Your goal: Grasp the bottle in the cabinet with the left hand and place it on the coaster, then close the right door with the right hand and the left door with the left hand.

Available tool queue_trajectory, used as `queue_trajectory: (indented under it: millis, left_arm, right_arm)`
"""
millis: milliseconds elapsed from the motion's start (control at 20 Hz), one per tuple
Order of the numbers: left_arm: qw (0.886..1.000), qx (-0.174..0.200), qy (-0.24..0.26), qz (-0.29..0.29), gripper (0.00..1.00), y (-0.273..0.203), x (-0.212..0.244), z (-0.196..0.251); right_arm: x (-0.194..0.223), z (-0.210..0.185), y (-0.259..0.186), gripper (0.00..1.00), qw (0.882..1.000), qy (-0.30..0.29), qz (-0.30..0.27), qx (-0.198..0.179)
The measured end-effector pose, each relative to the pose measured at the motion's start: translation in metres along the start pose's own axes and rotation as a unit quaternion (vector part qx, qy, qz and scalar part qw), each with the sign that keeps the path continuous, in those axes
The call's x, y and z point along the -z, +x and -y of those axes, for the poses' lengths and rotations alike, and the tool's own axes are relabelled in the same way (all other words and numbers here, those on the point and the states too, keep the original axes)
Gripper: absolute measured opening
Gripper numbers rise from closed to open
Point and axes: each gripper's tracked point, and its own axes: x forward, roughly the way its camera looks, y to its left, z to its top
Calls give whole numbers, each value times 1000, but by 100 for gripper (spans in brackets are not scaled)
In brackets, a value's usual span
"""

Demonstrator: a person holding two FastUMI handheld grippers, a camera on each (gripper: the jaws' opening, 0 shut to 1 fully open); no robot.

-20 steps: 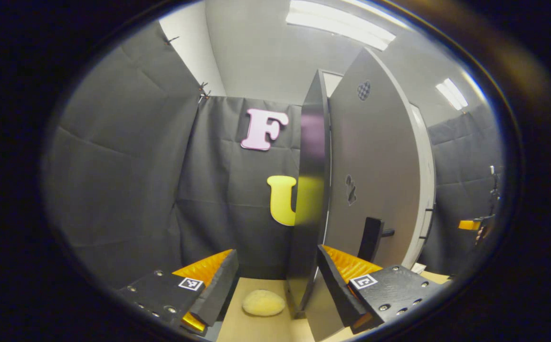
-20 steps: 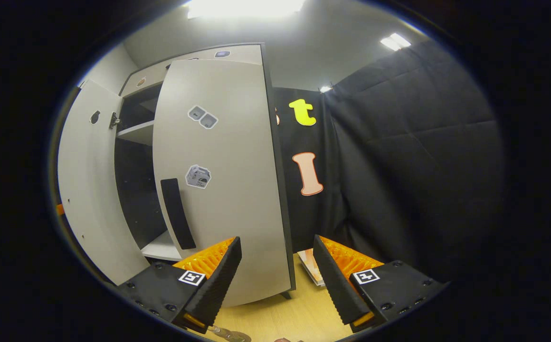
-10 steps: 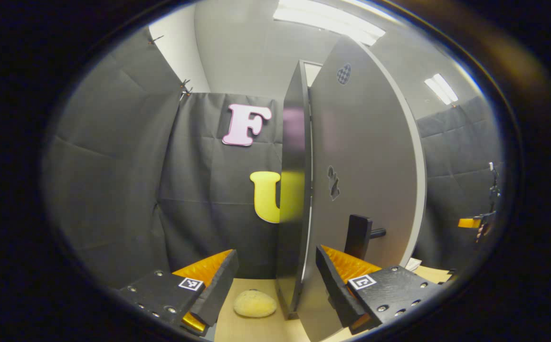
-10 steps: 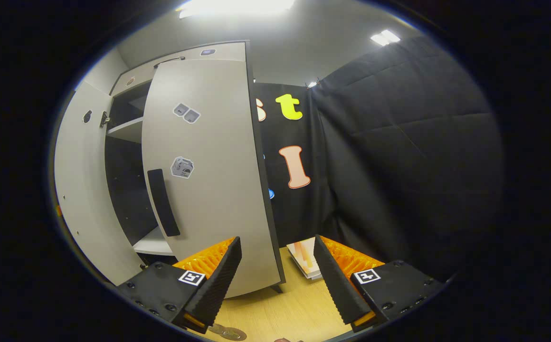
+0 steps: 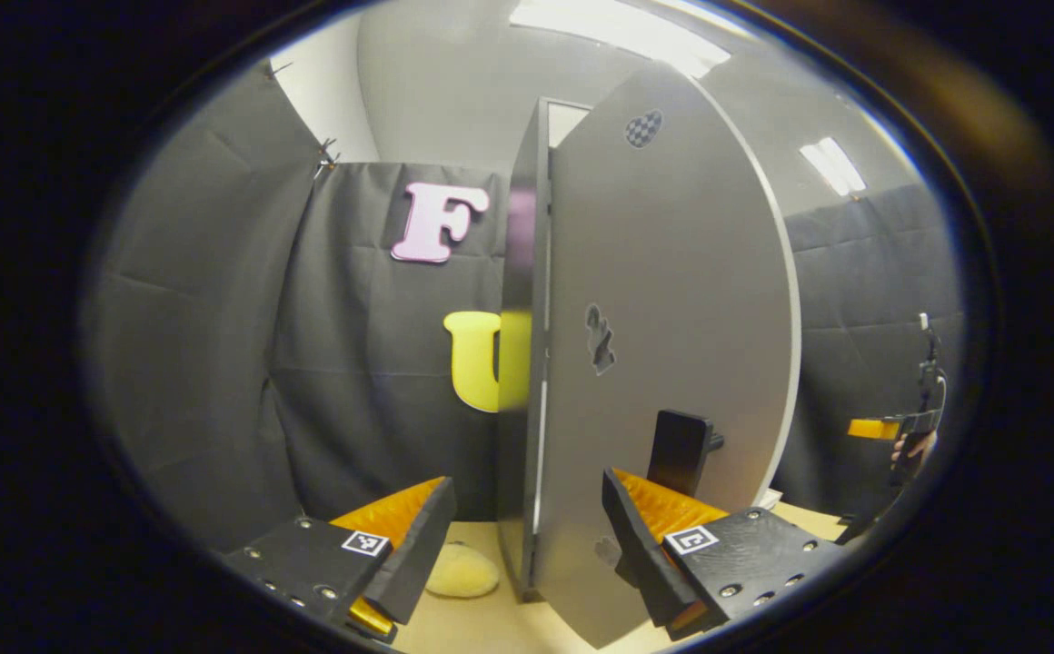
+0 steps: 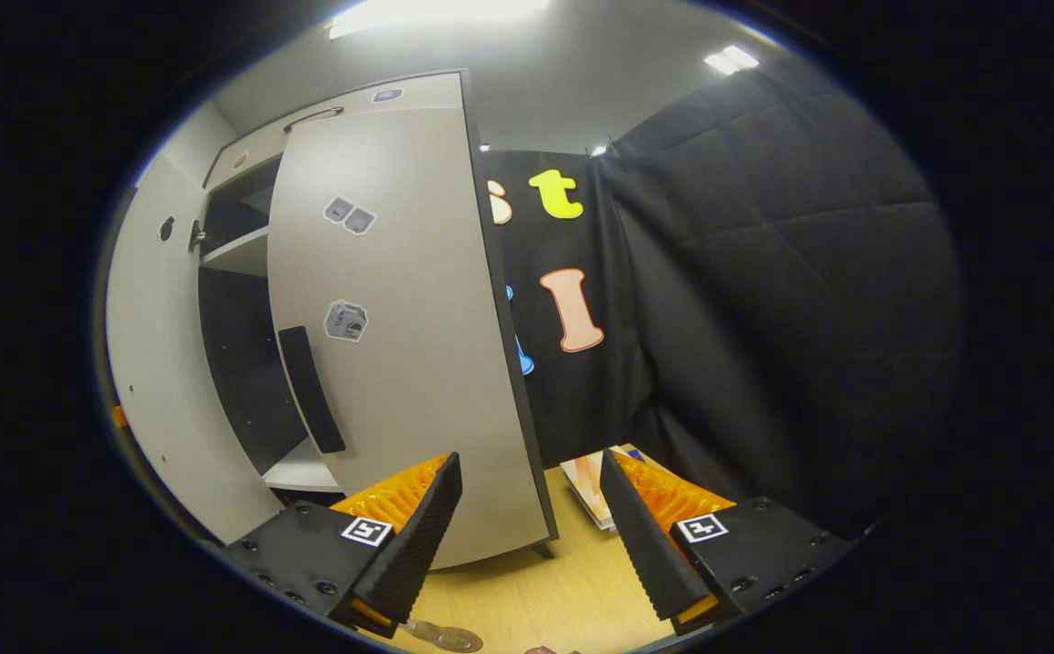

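Our left gripper (image 5: 527, 554) is spread, the left door (image 5: 663, 345) just ahead against its right finger; our right gripper (image 6: 527, 545) is spread before the ajar right door (image 6: 391, 345). Pushing off-centre, we risk slipping off the edge.

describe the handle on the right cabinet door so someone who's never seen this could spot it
In the right gripper view, find the tall pale grey cabinet against the black cloth wall. Its right door stands partly shut in front of the dark shelves. The handle is a long dark vertical bar low near that door's free edge, unlike the small pale stickers above it.
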Motion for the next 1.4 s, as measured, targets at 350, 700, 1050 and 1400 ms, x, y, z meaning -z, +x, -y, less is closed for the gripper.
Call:
queue_trajectory:
  millis: [350, 700, 1050, 1400]
  left_arm:
    - [999, -42, 9, -1, 94, 5, 1, 38]
    - [998, -62, 31, -10, 94, 34, 4, 97]
    - [986, -154, 48, 37, 94, 25, -12, 125]
    - [982, -169, -42, 66, 94, -43, -8, 150]
  right_arm:
    - [-3, 18, 23, 98, 1000, 1, -16, -25]
    - [-18, 42, 51, 98, 998, -1, -11, -56]
    - [-29, 53, 67, 98, 995, -20, -8, -102]
    - [-35, 55, 72, 98, 987, -35, -7, -155]
